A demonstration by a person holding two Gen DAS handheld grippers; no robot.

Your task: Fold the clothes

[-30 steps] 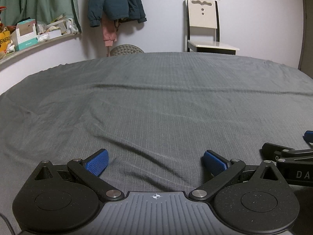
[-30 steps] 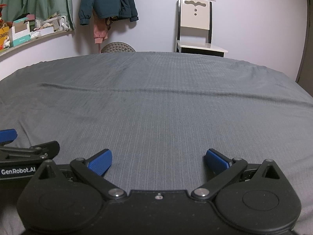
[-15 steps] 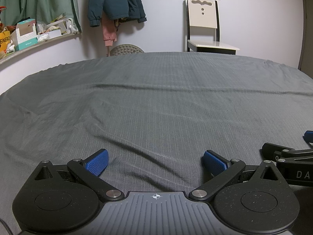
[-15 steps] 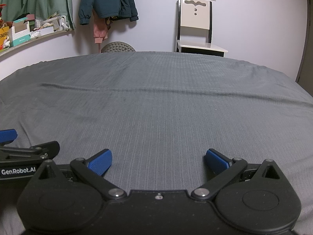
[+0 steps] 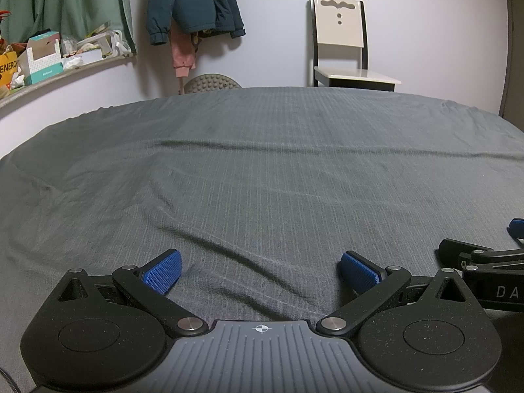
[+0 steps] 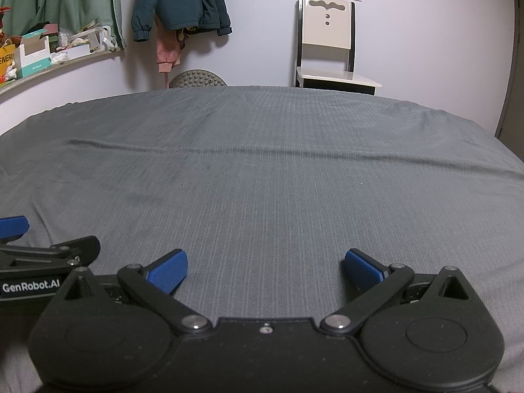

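We're low over the bed, both tools resting side by side at the near edge of the grey bedsheet (image 5: 262, 170). Our left gripper (image 5: 261, 273) has its blue pads spread wide, nothing between them but wrinkled sheet. Our right gripper (image 6: 265, 270) is the same: jaws wide apart, holding nothing, smooth sheet under the gap. Each tool peeks into the other's view, just beside its neighbour.

No garment to fold lies on the sheet in either view, so we can't give a long axis or heading for it. The only clothes we see are well ahead of both grippers, past the far edge of the bed: a dark teal jacket (image 5: 193, 3) hanging on the wall with a pink garment (image 5: 183, 55) dangling below it, both hanging straight down. A cream chair (image 6: 327, 42) stands against the wall to the right of them.
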